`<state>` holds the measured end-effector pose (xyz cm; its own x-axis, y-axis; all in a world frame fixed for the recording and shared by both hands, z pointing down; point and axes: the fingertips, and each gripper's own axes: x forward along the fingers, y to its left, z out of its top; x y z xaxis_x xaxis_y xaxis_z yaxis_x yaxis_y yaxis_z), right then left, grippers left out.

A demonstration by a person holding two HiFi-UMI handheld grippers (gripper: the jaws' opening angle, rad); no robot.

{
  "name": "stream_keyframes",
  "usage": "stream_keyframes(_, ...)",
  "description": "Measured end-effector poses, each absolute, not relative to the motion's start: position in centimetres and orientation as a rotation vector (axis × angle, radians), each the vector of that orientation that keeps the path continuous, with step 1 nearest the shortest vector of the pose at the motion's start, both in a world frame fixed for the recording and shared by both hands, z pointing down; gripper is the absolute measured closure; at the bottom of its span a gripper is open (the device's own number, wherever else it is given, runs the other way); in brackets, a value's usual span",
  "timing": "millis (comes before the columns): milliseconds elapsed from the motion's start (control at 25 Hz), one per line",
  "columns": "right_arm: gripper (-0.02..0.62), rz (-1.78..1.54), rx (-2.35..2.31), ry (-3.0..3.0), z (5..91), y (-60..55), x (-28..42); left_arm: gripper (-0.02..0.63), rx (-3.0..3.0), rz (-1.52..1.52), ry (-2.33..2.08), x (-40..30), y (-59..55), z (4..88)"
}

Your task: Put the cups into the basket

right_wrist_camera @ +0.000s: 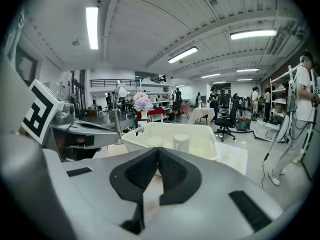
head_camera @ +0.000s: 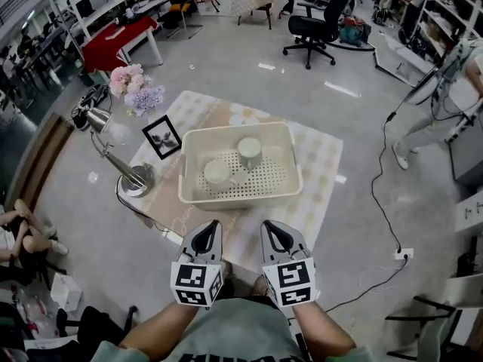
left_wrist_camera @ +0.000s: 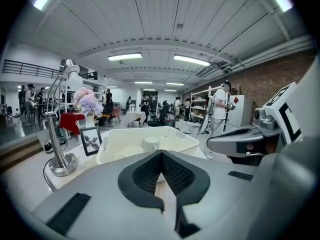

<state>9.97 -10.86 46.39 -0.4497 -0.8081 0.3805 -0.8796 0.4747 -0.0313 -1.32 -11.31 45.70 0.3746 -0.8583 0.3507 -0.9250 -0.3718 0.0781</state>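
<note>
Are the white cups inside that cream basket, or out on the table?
Inside: both white cups sit within the walls of the cream plastic basket.

Silver desk lamp (head_camera: pixel 138 179) stands at the left edge of the checked cloth (head_camera: pixel 321 161), its head tipped out to the left. Just beside it is a black picture frame (head_camera: pixel 162 136), propped upright. Pink and lilac flowers (head_camera: pixel 136 89) sit behind that. Out on the floor (head_camera: pixel 249 74): a black office chair (head_camera: pixel 317 25), a red table (head_camera: pixel 117 40), and a black cable (head_camera: pixel 379 194) trailing to a socket (head_camera: pixel 403 254).
</note>
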Motion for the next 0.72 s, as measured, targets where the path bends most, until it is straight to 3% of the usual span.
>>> stream_keyframes(720,0.581,0.314,1.493,-2.378,45.4,-3.3,8.9,0.6,2.454,0.324,-1.567,-2.1,-4.2,43.6)
